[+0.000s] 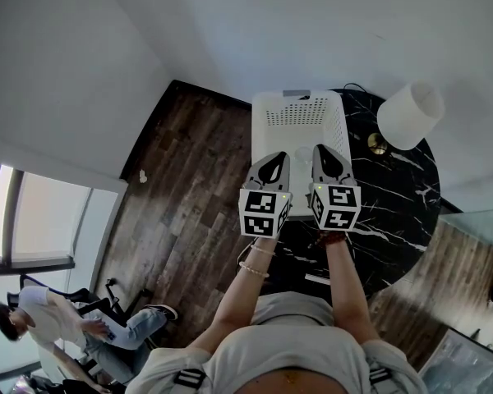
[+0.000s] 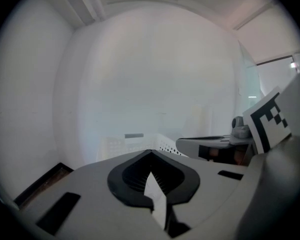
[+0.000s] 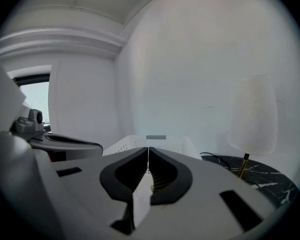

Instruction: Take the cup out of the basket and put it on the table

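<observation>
A white perforated basket (image 1: 296, 120) stands on the round black marble table (image 1: 394, 212). Its inside is mostly hidden by both grippers, and I cannot make out the cup. My left gripper (image 1: 275, 156) and right gripper (image 1: 322, 148) hover side by side over the basket's near rim, both shut with nothing between the jaws. In the left gripper view the closed tips of the left gripper (image 2: 150, 152) point over the basket (image 2: 135, 141). In the right gripper view the right gripper (image 3: 148, 148) is shut too, aimed at the basket (image 3: 160, 140).
A lamp with a white shade (image 1: 409, 113) stands on the table right of the basket, also in the right gripper view as the lamp (image 3: 252, 114). White walls rise close behind. Dark wooden floor (image 1: 189, 187) lies left of the table. A seated person (image 1: 66, 322) is at the lower left.
</observation>
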Demonstrator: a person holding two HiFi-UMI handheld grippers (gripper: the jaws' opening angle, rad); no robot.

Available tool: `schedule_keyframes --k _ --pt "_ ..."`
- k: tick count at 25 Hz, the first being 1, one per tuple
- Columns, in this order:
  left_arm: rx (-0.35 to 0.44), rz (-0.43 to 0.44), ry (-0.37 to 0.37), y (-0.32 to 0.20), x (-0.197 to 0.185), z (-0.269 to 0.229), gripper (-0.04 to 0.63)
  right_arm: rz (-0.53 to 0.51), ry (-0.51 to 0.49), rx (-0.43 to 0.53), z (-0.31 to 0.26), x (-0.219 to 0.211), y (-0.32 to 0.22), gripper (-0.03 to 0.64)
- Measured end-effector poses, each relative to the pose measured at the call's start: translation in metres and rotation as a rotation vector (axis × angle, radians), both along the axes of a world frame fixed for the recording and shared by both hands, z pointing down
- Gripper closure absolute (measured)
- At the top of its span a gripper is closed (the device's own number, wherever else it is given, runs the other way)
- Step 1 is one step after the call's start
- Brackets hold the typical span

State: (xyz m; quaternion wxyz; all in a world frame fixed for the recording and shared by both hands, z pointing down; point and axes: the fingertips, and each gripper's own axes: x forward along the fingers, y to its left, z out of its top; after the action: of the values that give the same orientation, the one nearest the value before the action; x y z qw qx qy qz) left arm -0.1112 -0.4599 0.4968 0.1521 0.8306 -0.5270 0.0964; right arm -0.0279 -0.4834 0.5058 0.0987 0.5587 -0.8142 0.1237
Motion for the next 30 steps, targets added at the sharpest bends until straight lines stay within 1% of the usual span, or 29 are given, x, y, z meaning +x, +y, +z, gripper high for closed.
schedule_keyframes --k 8,12,16,19,22,26,29,30 --pt "-0.009 0.020 -0.006 -0.012 0.006 0.005 0.589 -0.022 -0.001 -0.079 0.017 -0.004 -0.018 0.607" --pt "-0.012 0.025 -0.012 -0.015 0.007 0.007 0.589 -0.038 0.008 -0.149 0.031 -0.005 -0.024 0.607" --pt "0.004 0.019 -0.036 -0.018 0.004 0.006 0.589 -0.078 0.045 -0.234 0.049 -0.005 -0.030 0.606" --pt "0.004 0.020 -0.027 -0.019 0.003 0.006 0.589 -0.106 0.076 -0.279 0.060 -0.005 -0.034 0.606" --pt "0.008 0.017 -0.024 -0.020 0.003 0.006 0.589 -0.125 0.065 -0.313 0.068 -0.008 -0.036 0.604" --pt "0.005 0.012 -0.008 -0.021 0.001 0.003 0.589 -0.117 0.073 -0.348 0.082 -0.010 -0.036 0.602" --pt "0.003 0.013 0.014 -0.021 0.000 0.001 0.589 -0.120 0.091 -0.382 0.095 -0.011 -0.035 0.539" --pt "0.004 0.012 0.018 -0.021 0.000 0.001 0.589 -0.123 0.097 -0.391 0.099 -0.011 -0.034 0.527"
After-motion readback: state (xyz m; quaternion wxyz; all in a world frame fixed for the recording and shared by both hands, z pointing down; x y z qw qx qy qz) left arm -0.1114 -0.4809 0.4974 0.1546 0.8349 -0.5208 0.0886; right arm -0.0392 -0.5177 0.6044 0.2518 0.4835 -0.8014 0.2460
